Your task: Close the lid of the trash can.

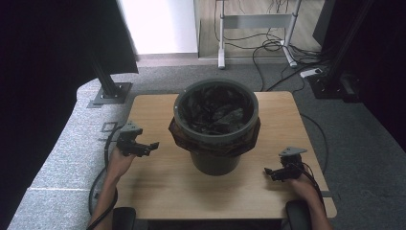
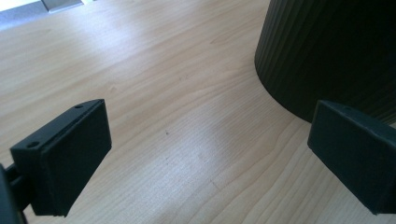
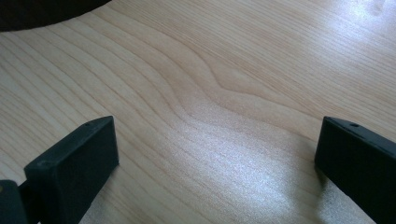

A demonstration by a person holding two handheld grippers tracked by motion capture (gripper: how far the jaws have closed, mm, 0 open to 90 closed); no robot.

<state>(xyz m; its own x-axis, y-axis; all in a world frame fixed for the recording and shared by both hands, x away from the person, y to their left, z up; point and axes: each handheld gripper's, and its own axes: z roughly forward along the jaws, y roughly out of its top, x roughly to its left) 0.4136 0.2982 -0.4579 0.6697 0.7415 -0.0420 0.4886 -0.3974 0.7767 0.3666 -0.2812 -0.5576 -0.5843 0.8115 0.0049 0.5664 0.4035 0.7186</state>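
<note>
Dark ribbed bin point(image 1: 216, 125) (black liner over rim) mid-table point(image 1: 158, 191); both hand-held grippers, left point(image 1: 152, 145) and right point(image 1: 269, 172), wide open, empty.

High view looks down; gripper views skim the shared table point(image 1: 158, 187).

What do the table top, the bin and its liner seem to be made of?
Table top: pale wood or wood-look laminate, with visible grain and a soft sheen. Bin: probably dark matte plastic, finely ribbed wall. Liner: thin black plastic film, crinkled and glossy.

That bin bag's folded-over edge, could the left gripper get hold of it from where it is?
Probably yes: the left gripper is open, with bare table between it and the bag's edge.
</note>
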